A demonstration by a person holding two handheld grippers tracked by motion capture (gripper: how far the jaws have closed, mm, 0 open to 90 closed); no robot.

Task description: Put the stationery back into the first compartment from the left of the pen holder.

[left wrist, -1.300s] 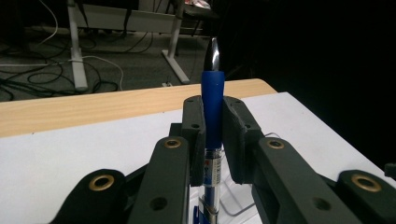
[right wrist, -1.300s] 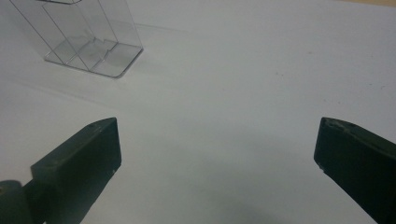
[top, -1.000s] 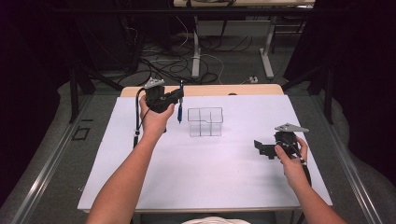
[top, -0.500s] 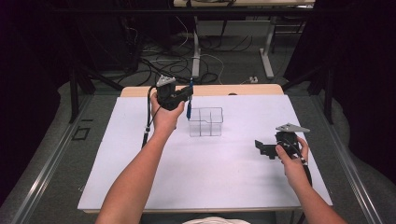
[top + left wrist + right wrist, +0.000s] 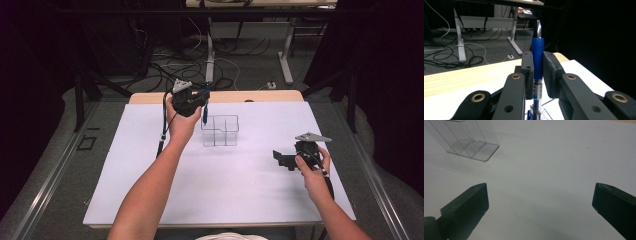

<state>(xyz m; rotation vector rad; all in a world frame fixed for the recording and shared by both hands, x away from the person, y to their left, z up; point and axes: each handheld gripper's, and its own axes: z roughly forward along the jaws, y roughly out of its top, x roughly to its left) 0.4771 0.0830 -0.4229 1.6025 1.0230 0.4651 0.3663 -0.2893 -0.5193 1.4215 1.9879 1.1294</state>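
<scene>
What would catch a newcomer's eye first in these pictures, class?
First, the blue pen clamped upright in the left hand-held gripper, held over the near-left corner of the clear box at the middle of the white table. Next, the right hand-held gripper, jaws wide open and empty, low over the table's right side.

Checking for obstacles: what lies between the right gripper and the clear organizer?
Nothing: in the high view, bare white tabletop separates the right gripper from the clear organizer.

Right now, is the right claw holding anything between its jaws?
No: in the right gripper view the right claw has its jaws wide apart, with bare white table between them.
</scene>
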